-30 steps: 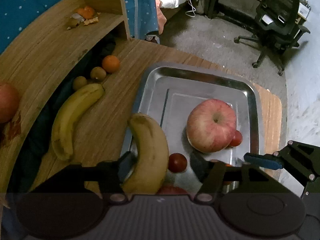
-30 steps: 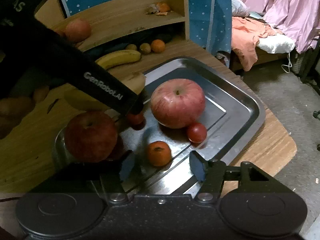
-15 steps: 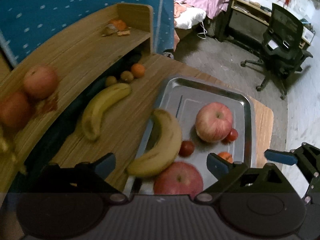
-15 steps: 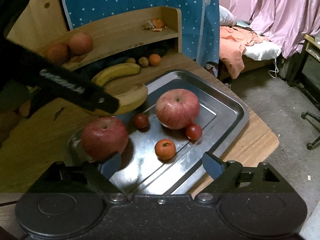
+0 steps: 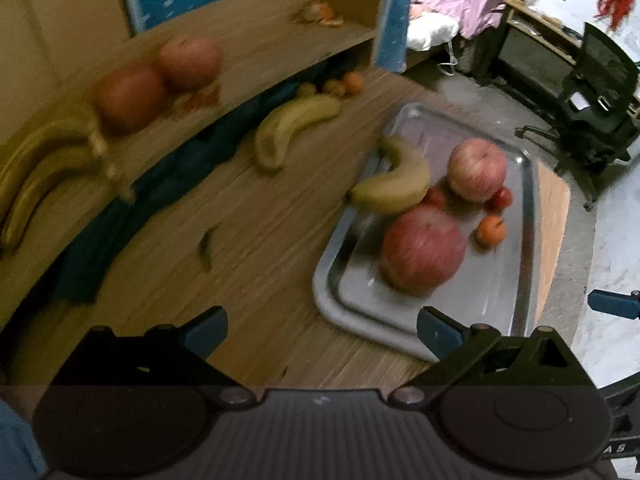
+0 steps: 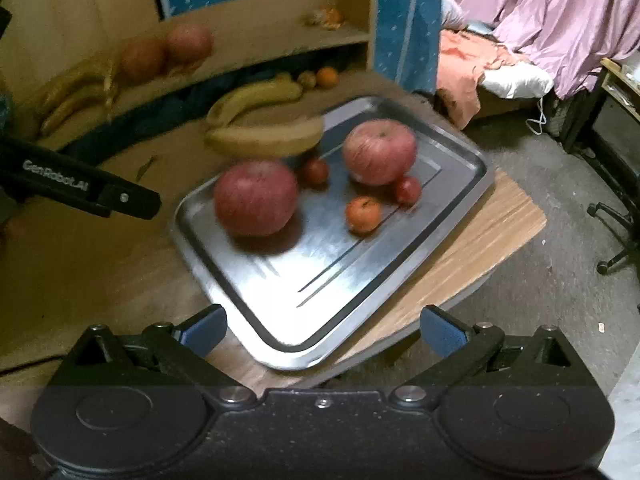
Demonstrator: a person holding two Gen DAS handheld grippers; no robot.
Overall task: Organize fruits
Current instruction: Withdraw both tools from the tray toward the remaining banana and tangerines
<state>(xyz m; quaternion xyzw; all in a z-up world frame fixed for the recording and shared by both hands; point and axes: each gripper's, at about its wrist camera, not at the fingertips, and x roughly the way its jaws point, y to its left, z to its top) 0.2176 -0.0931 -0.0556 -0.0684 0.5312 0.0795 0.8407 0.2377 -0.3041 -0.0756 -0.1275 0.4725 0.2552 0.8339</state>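
Both grippers, left [image 5: 322,330] and right [image 6: 323,328], were held wide and empty; the tabletop banana [image 5: 292,130] lay lengthwise ahead, nearer the left.

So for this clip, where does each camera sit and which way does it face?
Left wrist: on the left gripper, above the table's near left, looking forward and right over the wood to the metal tray; its own fingers show, spread apart.
Right wrist: on the right gripper, above the tray's near corner, facing the shelf; own fingers plus the left gripper's black arm.
Shared: tray, two apples, banana on its rim, shelf.
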